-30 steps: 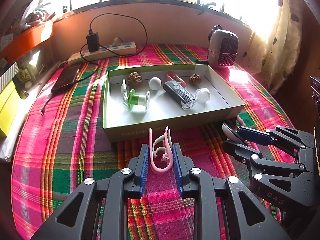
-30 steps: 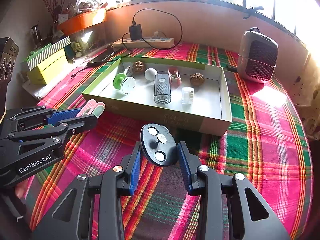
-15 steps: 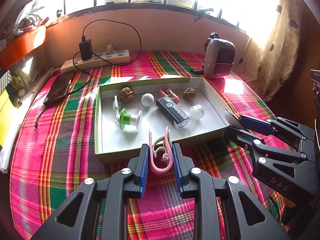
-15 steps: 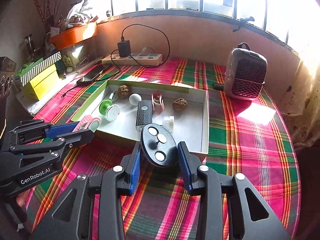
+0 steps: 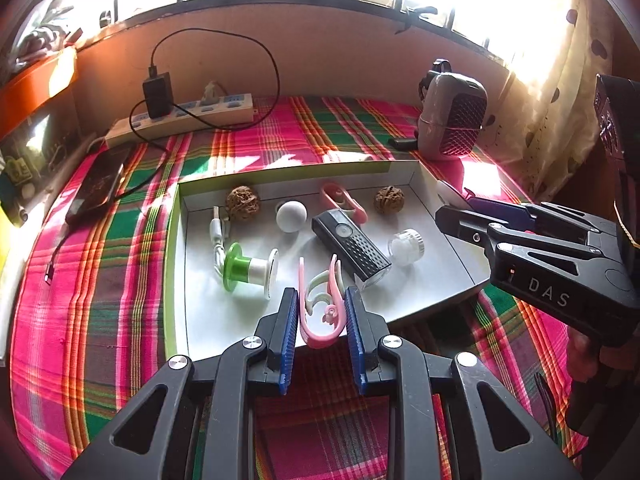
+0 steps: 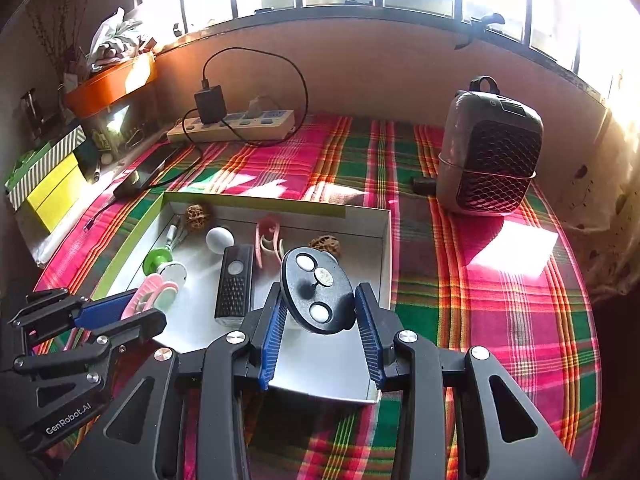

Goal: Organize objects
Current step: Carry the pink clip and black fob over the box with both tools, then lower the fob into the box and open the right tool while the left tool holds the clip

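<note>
On the plaid cloth by the window, both loads hang over the white tray. The left gripper is clamped on a pink clip, the right gripper on a black oval disc. Next, I'd say, lower each onto bare tray floor and let go.

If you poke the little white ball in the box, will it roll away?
Probably yes. The white ball looks round and smooth, and it sits free on the flat floor of the box, so a nudge should send it rolling. It likely would not get far: the black flashlight lies close beside it, and the box walls would stop it.
</note>
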{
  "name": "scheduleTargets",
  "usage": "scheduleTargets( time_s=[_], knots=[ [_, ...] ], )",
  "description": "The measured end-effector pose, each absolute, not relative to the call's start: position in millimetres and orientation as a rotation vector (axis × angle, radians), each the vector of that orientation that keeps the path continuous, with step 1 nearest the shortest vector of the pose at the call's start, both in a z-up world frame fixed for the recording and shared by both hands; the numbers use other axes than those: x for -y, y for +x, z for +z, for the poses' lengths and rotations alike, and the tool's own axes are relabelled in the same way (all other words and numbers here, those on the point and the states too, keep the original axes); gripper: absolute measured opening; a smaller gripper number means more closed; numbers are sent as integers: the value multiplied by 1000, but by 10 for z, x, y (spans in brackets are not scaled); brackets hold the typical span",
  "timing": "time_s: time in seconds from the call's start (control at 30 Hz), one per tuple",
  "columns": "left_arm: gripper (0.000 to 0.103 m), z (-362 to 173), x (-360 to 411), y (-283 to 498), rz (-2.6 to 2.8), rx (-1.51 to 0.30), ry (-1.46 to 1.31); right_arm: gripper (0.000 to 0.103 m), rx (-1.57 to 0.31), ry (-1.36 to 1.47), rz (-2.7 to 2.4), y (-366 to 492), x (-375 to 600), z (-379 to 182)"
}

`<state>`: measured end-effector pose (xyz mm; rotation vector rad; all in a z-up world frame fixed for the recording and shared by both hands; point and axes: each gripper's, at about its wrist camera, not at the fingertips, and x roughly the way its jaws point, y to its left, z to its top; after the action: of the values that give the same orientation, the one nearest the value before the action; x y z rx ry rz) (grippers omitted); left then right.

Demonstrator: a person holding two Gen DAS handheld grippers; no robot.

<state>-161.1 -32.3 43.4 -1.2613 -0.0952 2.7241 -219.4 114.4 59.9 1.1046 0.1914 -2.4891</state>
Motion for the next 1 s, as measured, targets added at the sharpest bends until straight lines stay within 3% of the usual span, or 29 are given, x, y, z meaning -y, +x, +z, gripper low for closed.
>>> scheduleTargets(
  time_s=[1.0],
  knots=[
    [21,185,284,-2030,2688,64,-1370,37,-186,1243,-2392,-2717,-1036,289]
  ],
)
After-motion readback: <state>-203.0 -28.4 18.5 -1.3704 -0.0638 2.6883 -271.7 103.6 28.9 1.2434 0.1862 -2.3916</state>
